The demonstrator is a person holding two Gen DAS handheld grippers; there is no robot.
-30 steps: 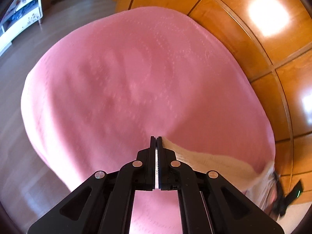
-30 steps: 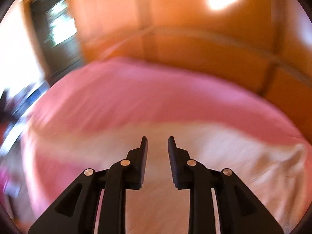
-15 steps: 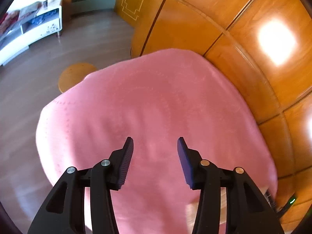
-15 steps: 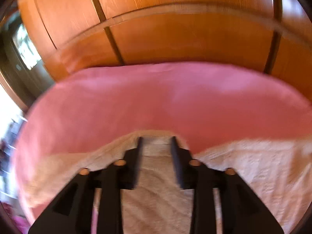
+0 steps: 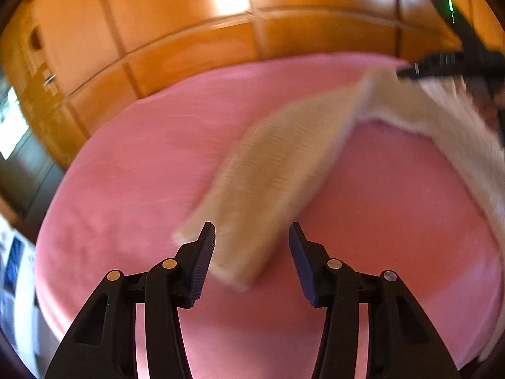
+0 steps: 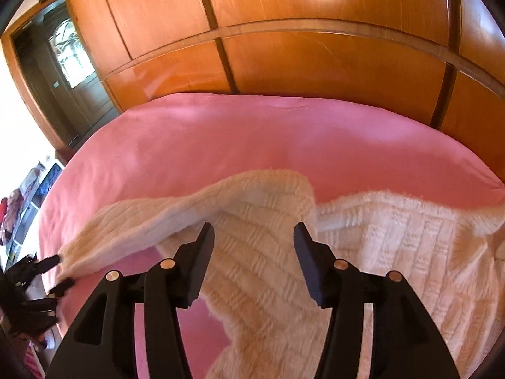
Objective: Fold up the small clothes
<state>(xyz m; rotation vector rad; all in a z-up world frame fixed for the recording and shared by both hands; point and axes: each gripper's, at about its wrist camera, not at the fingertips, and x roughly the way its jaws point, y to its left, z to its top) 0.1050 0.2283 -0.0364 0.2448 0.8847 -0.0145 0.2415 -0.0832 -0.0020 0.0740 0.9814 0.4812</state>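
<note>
A cream fuzzy knit sweater [image 6: 394,252] lies on the pink bedcover [image 6: 221,132]. One sleeve [image 5: 277,164] stretches out from its body, blurred in the left wrist view. The sleeve's cuff end lies between the fingers of my left gripper [image 5: 251,252], whose jaws are opening with gaps on both sides. In the right wrist view that sleeve [image 6: 142,227] runs left to the left gripper [image 6: 63,270]. My right gripper [image 6: 252,252] hovers over the sweater near the shoulder. Its jaws are opening and the pads do not press the knit. It also shows as the right gripper [image 5: 410,71] at the sweater's far end.
A wooden panelled wardrobe [image 6: 315,57] runs along the far side of the bed. A dark glazed door [image 6: 63,63] is at the left. Cluttered white shelving [image 6: 28,195] stands beyond the bed's left edge.
My left gripper let go of the sweater's edge, opened, rolled and swung across the bed to the sleeve end. My right gripper opened wider over the sweater and barely moved.
</note>
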